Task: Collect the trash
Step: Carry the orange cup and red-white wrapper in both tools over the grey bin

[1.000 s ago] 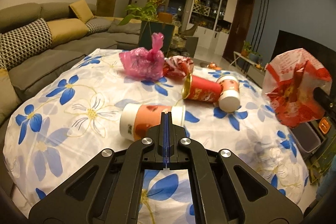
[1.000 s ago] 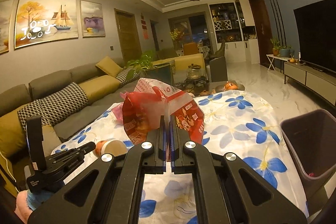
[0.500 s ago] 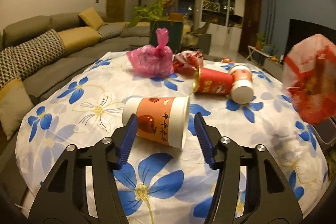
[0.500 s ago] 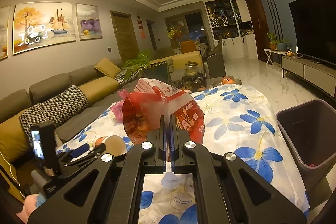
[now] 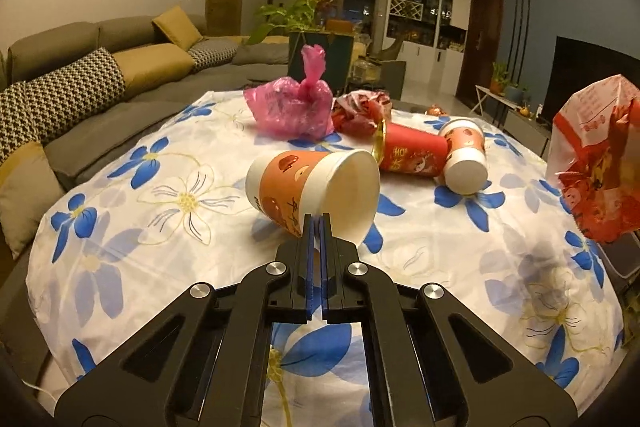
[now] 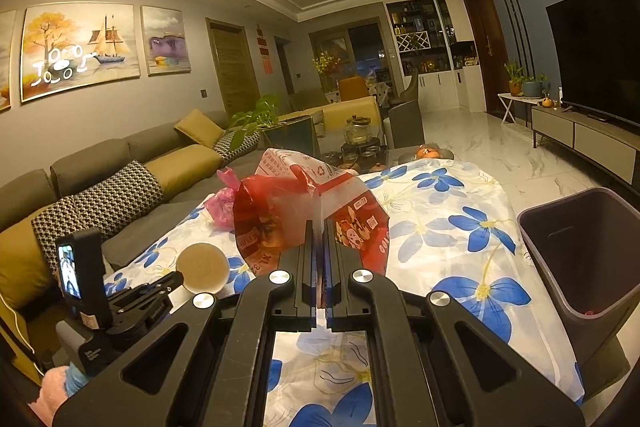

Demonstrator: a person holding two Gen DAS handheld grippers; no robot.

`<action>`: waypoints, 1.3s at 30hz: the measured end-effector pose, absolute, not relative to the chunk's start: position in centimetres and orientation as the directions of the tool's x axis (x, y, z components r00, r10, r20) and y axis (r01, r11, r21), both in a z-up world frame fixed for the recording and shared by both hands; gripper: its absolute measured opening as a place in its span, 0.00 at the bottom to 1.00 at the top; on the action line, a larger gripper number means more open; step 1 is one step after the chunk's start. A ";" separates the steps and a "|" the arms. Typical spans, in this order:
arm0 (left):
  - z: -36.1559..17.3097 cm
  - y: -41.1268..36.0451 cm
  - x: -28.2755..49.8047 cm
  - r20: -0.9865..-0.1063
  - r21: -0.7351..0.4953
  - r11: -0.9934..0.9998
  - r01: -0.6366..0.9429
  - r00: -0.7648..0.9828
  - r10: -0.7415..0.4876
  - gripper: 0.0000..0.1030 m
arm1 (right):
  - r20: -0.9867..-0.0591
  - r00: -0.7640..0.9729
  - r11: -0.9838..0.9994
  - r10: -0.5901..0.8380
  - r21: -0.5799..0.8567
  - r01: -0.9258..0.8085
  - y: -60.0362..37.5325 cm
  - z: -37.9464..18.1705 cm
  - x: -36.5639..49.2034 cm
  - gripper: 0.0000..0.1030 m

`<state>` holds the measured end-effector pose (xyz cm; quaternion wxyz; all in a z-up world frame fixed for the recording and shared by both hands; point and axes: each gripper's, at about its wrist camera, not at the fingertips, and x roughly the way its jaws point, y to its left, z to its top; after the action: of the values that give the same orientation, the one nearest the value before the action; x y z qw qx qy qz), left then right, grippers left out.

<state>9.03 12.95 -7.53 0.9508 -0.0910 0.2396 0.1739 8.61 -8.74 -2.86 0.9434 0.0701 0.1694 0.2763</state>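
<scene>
On my left wrist view, the left hand-held gripper point(image 5: 317, 227) has its jaws pressed together on the rim of an orange paper cup point(image 5: 312, 193), which tips on its side with its open mouth toward the camera, lifted just above the flowered tabletop point(image 5: 132, 223). Behind it, on the cloth, I see a knotted pink plastic bag point(image 5: 292, 107), a crumpled red wrapper point(image 5: 358, 113) touching the bag's right side, and a red cup point(image 5: 412, 153) lying on its side against a second orange cup point(image 5: 466, 157) that shows its white bottom.

At the right edge of that view hangs the red-and-white plastic bag point(image 5: 600, 163), held clear of the tabletop.

From my right wrist view, the right hand-held gripper point(image 6: 318, 227) is clamped on that same red-and-white plastic bag point(image 6: 304, 215), the jaws closed with film pinched between them. The bag bulges up and to both sides of the fingers. To the lower left I can see the other gripper with the cup's base point(image 6: 203, 267) facing me. A dark trash bin point(image 6: 580, 251) stands on the floor beside the right edge of the tabletop, with a small red scrap at its bottom. A grey sofa point(image 6: 120, 163) runs along the left.
</scene>
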 end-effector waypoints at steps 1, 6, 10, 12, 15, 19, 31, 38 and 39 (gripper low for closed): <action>-7.2 12.8 8.9 -0.480 -0.095 0.925 -0.367 0.831 0.280 0.02 | -0.280 0.790 0.838 0.545 0.227 -0.497 -8.7 -2.8 8.6 0.04; -5.8 11.8 9.0 -0.454 -0.110 0.939 -0.326 0.857 0.244 0.01 | -0.275 0.801 0.846 0.531 0.214 -0.488 -9.1 -2.7 8.5 0.04; -4.8 10.4 9.7 -0.442 -0.129 0.953 -0.274 0.876 0.192 0.01 | -0.272 0.813 0.856 0.515 0.209 -0.473 -9.7 -2.6 8.4 0.04; -4.3 9.5 10.1 -0.432 -0.132 0.960 -0.248 0.886 0.169 0.01 | -0.269 0.820 0.862 0.505 0.208 -0.463 -10.2 -2.5 8.4 0.04; -3.3 8.0 10.7 -0.412 -0.127 0.970 -0.206 0.901 0.137 0.01 | -0.260 0.835 0.873 0.485 0.204 -0.443 -11.3 -2.3 8.4 0.04; -2.4 6.2 11.7 -0.395 -0.129 0.980 -0.151 0.914 0.089 0.01 | -0.247 0.857 0.888 0.452 0.209 -0.409 -13.1 -1.9 8.6 0.04; 0.1 -2.7 15.9 -0.342 -0.121 0.991 0.066 0.934 -0.104 0.01 | -0.192 0.949 0.959 0.250 0.182 -0.216 -20.6 -0.5 9.4 0.04; 0.6 -8.9 18.6 -0.314 -0.129 0.971 0.200 0.921 -0.231 0.01 | -0.191 0.977 0.985 0.093 0.160 -0.062 -25.3 -0.8 11.1 0.04; 0.6 -9.9 19.0 -0.311 -0.128 0.967 0.221 0.917 -0.251 0.02 | -0.192 0.978 0.986 0.076 0.158 -0.045 -25.9 -0.9 11.4 0.04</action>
<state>18.96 -9.93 0.61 0.9779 -0.0451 0.1645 -0.1205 11.42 -25.93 -0.90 0.9916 0.0766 0.0994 0.0305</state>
